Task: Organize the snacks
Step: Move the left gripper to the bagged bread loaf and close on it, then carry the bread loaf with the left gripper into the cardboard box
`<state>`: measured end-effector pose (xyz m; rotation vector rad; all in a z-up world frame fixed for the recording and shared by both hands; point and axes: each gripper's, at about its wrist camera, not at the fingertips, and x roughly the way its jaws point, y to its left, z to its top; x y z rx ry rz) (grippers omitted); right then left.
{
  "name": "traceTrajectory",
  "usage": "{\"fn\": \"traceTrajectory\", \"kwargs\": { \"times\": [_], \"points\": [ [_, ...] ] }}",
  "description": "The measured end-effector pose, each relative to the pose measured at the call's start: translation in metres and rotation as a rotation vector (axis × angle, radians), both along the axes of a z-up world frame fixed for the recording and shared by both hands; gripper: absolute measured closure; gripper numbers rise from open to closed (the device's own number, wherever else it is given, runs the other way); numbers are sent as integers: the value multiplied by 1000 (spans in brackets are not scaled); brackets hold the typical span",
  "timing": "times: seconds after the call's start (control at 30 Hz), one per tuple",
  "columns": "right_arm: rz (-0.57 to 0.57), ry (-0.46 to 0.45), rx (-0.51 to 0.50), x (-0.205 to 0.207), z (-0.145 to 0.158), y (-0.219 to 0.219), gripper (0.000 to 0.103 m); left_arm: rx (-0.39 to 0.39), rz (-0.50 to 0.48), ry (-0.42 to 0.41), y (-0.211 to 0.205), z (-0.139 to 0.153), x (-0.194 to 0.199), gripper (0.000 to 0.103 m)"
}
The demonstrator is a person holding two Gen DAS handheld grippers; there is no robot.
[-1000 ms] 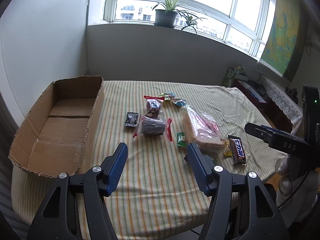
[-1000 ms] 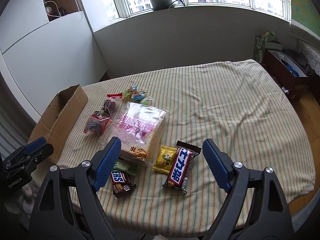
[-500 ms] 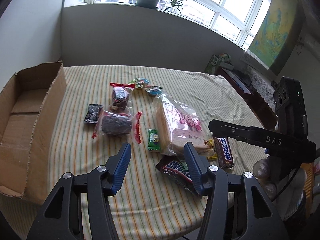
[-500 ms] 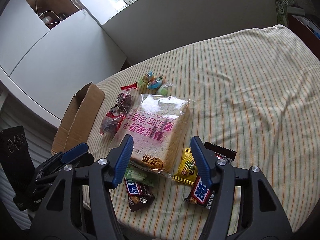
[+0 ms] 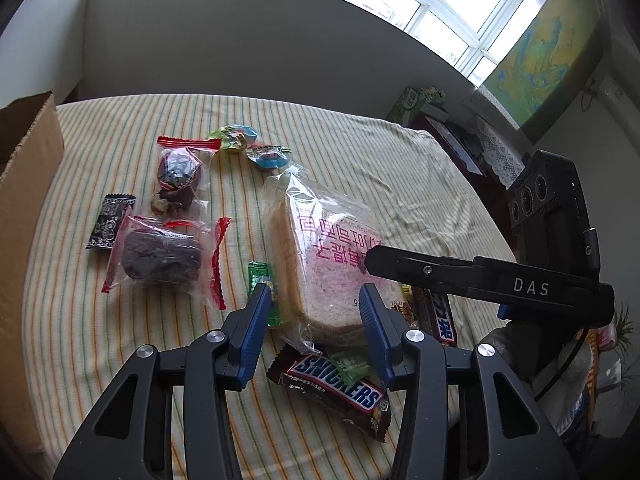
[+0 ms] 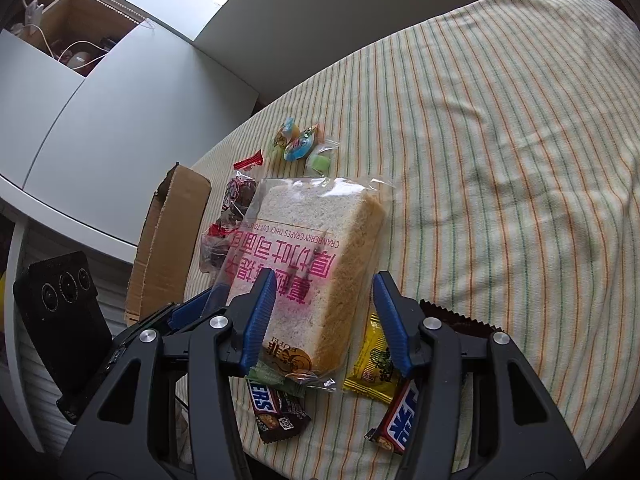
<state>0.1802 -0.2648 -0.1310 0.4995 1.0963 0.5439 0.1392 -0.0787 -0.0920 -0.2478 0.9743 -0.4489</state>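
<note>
A clear bag of sliced bread (image 5: 320, 248) with pink print lies on the striped tablecloth; it also shows in the right wrist view (image 6: 312, 256). My left gripper (image 5: 314, 308) is open, its blue fingers on either side of the bread's near end. My right gripper (image 6: 322, 312) is open too, straddling the same end from the other side. A Snickers bar (image 5: 336, 388) lies under my left gripper. A second chocolate bar (image 6: 400, 420) and a yellow sachet (image 6: 372, 364) lie by my right gripper. The cardboard box (image 5: 24, 184) stands at the left.
A dark cake in a red-edged wrapper (image 5: 160, 256), a wrapped dried-fruit pack (image 5: 178, 172), a small black sachet (image 5: 110, 220), a green sachet (image 5: 262, 280) and jelly cups (image 5: 256, 148) lie between bread and box. The table edge is close below both grippers.
Both grippers have moved forward and down toward the bread and narrowed their openings; the bread now sits between the fingers of each. The snacks have not moved.
</note>
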Motion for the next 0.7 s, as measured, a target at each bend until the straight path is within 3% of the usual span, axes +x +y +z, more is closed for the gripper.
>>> {"fn": "traceTrajectory", "kwargs": {
  "times": [0.33,0.7],
  "points": [
    [47,2,14,6,-3,5,55,3,-34,1,-7,-7,11,63],
    [63,-33,-5,2,10,13,57,33,-36,-44,-11,5,3,63]
  ]
}}
